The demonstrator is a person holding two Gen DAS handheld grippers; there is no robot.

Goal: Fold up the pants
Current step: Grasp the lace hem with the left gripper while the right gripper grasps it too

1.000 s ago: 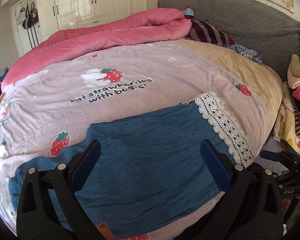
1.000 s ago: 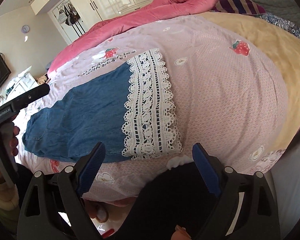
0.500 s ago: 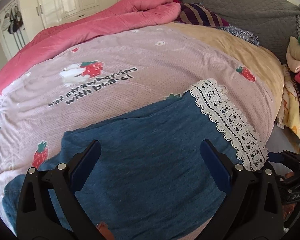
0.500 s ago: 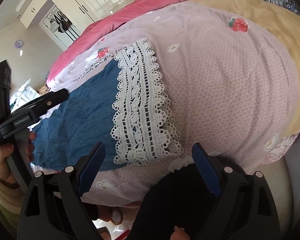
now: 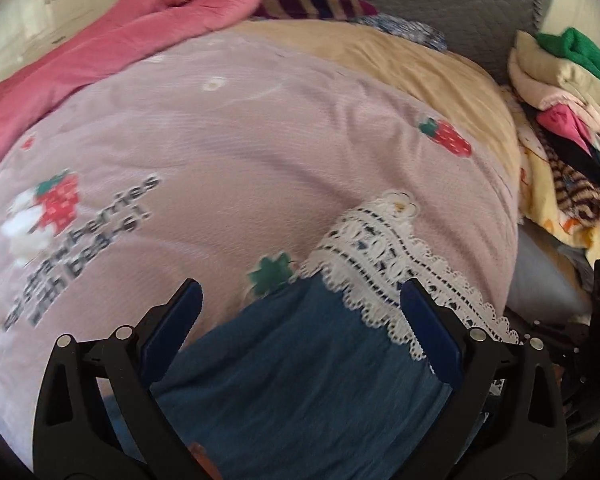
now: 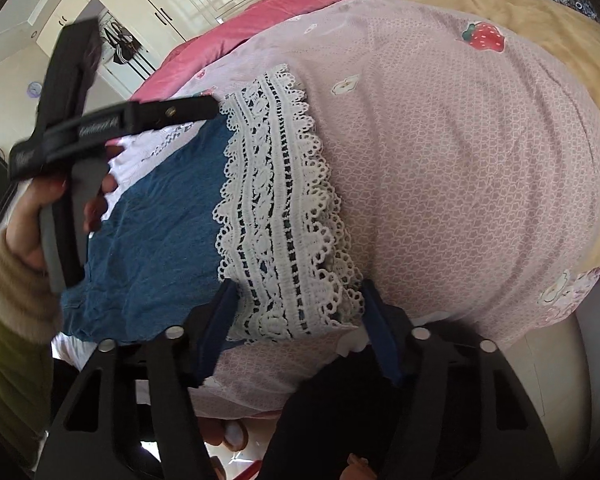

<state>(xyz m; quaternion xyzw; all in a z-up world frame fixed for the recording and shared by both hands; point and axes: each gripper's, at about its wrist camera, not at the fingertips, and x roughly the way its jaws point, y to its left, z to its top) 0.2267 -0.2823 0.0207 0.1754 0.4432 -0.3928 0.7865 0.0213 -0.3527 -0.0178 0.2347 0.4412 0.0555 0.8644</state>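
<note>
Blue denim pants with a white lace cuff (image 5: 300, 380) are seen in the left wrist view lying flat on a pink strawberry-print quilt (image 5: 260, 140) that covers the bed. The left gripper (image 5: 300, 332) is held above the blue cloth just short of the lace, its fingers (image 5: 176, 320) spread wide with nothing pressed between them. A pile of folded clothes (image 5: 560, 92) is stacked beside the bed.

In the right wrist view, the lace cuff (image 6: 276, 208) is seen at the near edge of the bed. The right gripper (image 6: 296, 320) is set over the cuff's near corner; its fingers (image 6: 216, 328) are closing, with the lace between them but not yet visibly pinched. The left gripper (image 6: 116, 124) is seen held in a hand (image 6: 36, 216) over the far side of the pants.

The cloth is judged soft, light and limp, so sagging is to be expected between two holds. The openwork lace may snag; a hold on both cuff corners, taken with the denim behind the lace, is judged best.
</note>
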